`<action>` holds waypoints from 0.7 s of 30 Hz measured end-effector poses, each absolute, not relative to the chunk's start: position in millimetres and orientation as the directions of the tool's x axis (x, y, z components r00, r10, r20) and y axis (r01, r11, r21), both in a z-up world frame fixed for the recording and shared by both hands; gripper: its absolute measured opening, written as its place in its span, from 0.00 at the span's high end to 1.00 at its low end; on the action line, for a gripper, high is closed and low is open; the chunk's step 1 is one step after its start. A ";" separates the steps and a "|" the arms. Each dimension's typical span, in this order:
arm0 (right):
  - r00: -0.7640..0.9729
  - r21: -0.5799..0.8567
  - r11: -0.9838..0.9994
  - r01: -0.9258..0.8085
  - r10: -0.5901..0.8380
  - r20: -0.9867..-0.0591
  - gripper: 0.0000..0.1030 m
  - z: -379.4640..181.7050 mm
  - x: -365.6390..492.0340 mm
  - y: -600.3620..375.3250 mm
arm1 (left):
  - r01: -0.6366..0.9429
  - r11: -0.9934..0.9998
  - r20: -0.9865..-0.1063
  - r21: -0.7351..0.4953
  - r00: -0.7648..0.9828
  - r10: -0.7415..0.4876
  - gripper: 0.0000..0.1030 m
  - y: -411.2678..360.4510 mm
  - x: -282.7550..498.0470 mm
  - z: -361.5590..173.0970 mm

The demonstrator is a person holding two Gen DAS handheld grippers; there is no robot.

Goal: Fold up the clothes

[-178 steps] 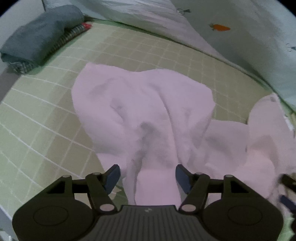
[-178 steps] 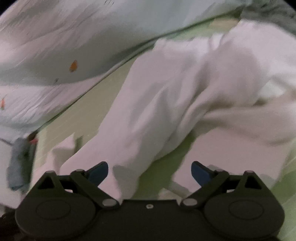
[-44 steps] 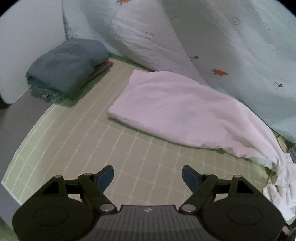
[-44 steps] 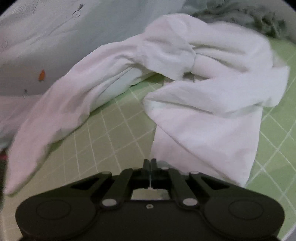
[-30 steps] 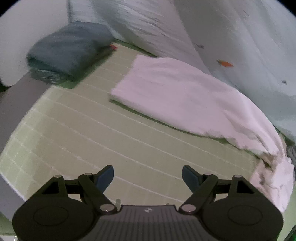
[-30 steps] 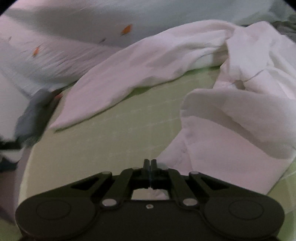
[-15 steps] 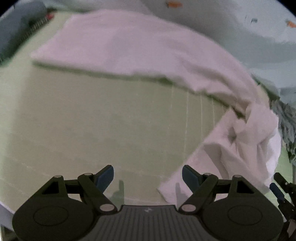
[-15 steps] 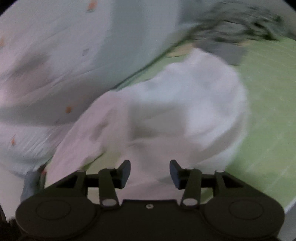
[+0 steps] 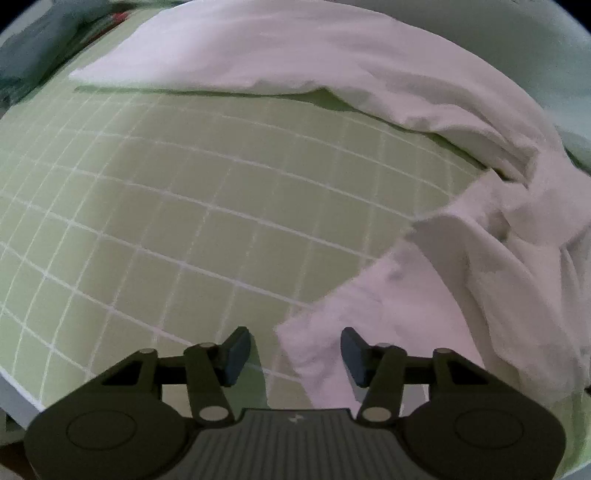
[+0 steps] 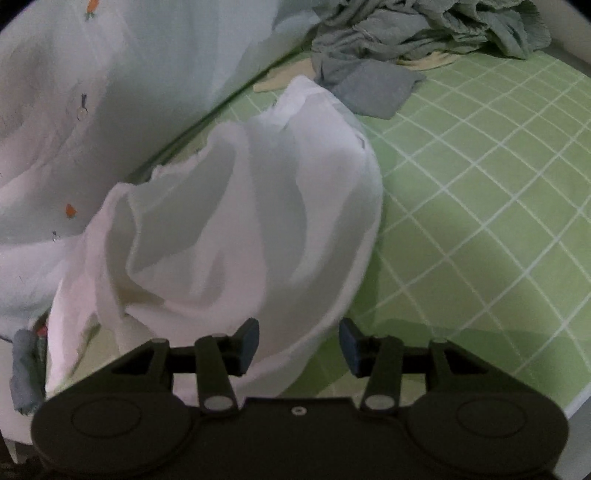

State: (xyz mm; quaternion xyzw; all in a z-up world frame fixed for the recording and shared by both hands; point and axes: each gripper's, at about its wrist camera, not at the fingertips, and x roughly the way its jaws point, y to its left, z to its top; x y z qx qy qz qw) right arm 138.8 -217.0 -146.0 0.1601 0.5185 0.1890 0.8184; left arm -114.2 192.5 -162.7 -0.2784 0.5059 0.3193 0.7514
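Pale green bed sheet with white grid lines (image 9: 192, 206). Behind it, a light blue carrot-print quilt (image 10: 110, 74). Dim light.

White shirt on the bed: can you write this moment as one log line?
phase: regrasp | left hand-held gripper: open at white garment corner | right hand-held gripper: open | garment unfolded on green sheet

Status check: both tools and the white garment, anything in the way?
Left tool open over a garment corner. Right tool open at its rumpled edge. White garment unfolded, bunched on the green grid sheet. Gray-green clothes pile behind, not in the way.
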 end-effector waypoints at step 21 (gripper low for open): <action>0.395 0.397 0.905 -0.152 0.424 -0.815 0.52 -135.6 69.1 -135.2 | -0.803 0.590 -0.782 0.085 0.313 0.539 0.84 281.6 -165.6 -101.5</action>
